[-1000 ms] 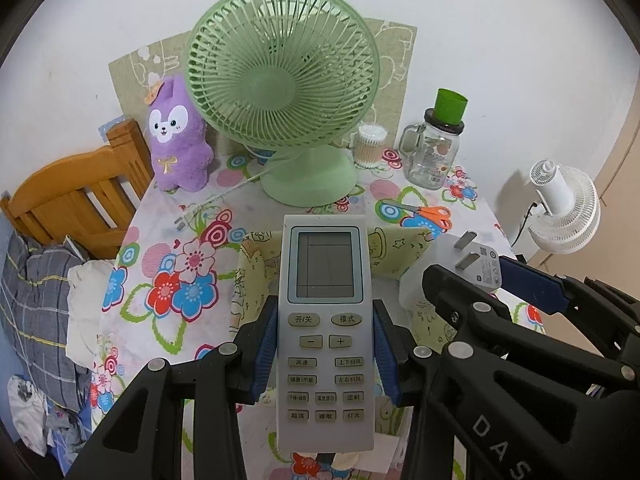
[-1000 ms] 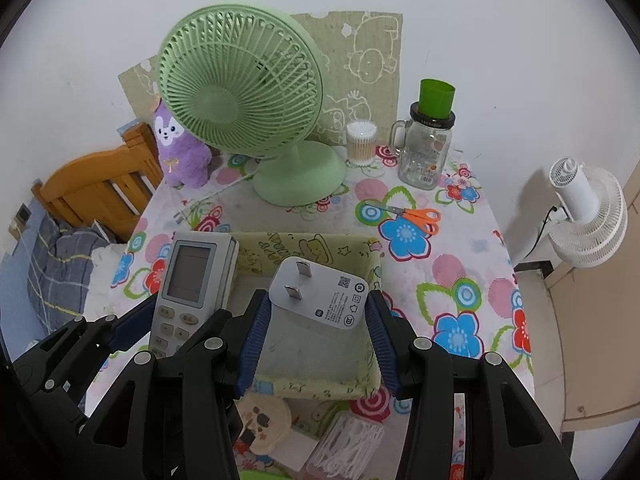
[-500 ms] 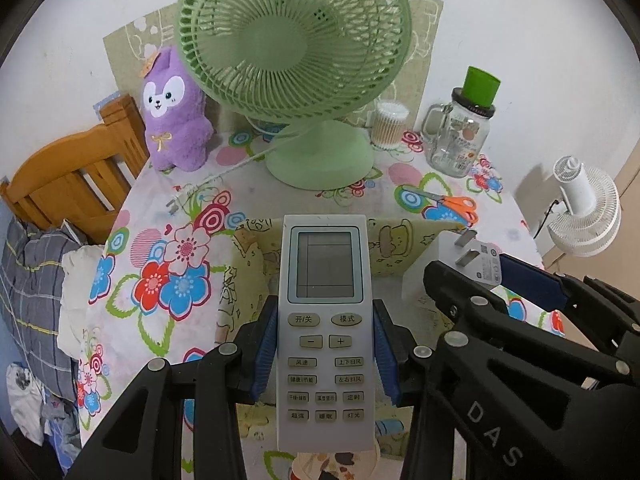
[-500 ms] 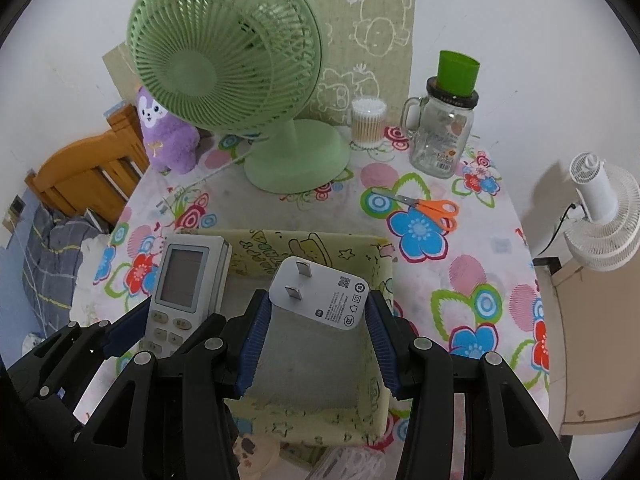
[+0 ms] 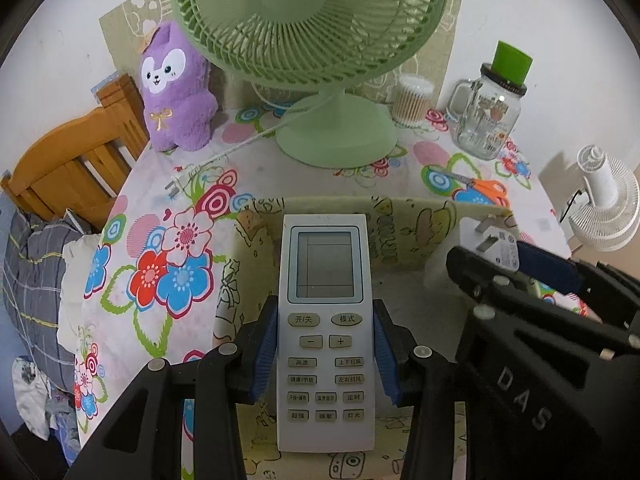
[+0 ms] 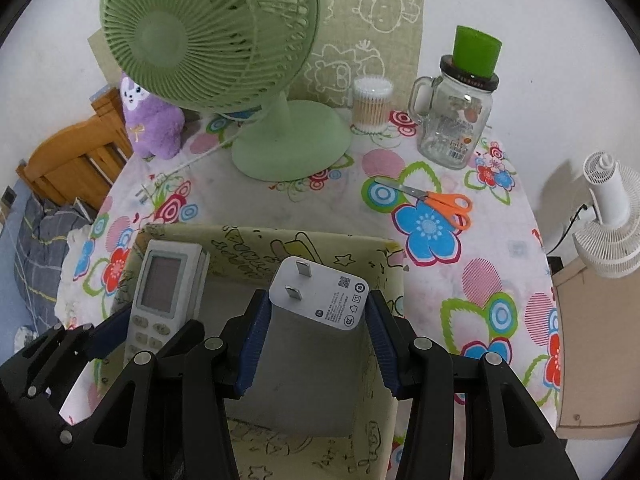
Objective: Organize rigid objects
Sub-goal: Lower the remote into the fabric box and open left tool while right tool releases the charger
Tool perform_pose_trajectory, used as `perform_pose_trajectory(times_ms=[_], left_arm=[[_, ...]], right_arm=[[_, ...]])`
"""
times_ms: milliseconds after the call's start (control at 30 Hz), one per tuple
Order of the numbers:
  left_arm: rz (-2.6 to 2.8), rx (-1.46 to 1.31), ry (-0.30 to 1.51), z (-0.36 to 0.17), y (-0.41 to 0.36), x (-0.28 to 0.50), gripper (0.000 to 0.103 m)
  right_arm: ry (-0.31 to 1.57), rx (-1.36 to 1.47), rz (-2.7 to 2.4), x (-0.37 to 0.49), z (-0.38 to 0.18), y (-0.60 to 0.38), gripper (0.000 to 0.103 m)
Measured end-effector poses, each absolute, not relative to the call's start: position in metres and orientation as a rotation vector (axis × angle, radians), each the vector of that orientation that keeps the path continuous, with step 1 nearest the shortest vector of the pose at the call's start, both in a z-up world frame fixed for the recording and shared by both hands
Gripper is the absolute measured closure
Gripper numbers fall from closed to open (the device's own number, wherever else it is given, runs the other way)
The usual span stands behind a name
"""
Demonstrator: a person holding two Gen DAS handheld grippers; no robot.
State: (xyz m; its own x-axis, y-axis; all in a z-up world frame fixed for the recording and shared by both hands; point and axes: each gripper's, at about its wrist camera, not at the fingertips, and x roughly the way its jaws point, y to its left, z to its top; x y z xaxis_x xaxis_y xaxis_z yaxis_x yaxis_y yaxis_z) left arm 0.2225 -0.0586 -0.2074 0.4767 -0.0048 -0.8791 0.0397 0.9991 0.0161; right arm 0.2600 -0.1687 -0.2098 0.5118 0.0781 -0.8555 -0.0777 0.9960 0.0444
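My left gripper (image 5: pixel 325 356) is shut on a white air-conditioner remote (image 5: pixel 325 320), held over the left side of a yellow cartoon-print fabric box (image 5: pixel 400 220). My right gripper (image 6: pixel 316 336) is shut on a white plug-in charger (image 6: pixel 320 300), held over the open box (image 6: pixel 256 240). The remote (image 6: pixel 164 288) also shows at the left in the right wrist view, and the charger (image 5: pixel 496 244) at the right in the left wrist view. The box's grey floor (image 6: pixel 304 380) lies below the charger.
A green desk fan (image 6: pixel 224 48) stands behind the box on the floral tablecloth (image 6: pixel 480 280). Orange scissors (image 6: pixel 440 204), a glass jar with green lid (image 6: pixel 460 112), a cotton-swab tub (image 6: pixel 372 104) and a purple plush (image 5: pixel 176 92) sit around it. A wooden chair (image 5: pixel 72 168) stands left, a white fan (image 6: pixel 608 220) right.
Both grippers have moved forward and down over the box with their objects still held. The fan and the box now look nearer and larger.
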Motion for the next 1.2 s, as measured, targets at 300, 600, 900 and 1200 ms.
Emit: perform_pose_trajectory(times_ms=[300, 600, 900, 1200], left_arm=[[0.000, 0.043, 1.116, -0.225, -0.056, 0.227, 0.058], [0.018, 0.076, 1.095, -0.229, -0.057, 0.228, 0.056], [0.015, 0.077, 1.086, -0.225, -0.058, 0.225, 0.042], [0.005, 0.077, 1.056, -0.206, -0.059, 0.215, 0.032]], right_arm=[[1.026, -0.026, 0.089, 0.266, -0.220, -0.166, 0.051], [1.048, -0.023, 0.089, 0.269, -0.234, -0.160, 0.050], [1.037, -0.050, 0.076, 0.267, -0.234, -0.155, 0.046], [0.962, -0.044, 0.062, 0.251, -0.210, -0.157, 0.022]])
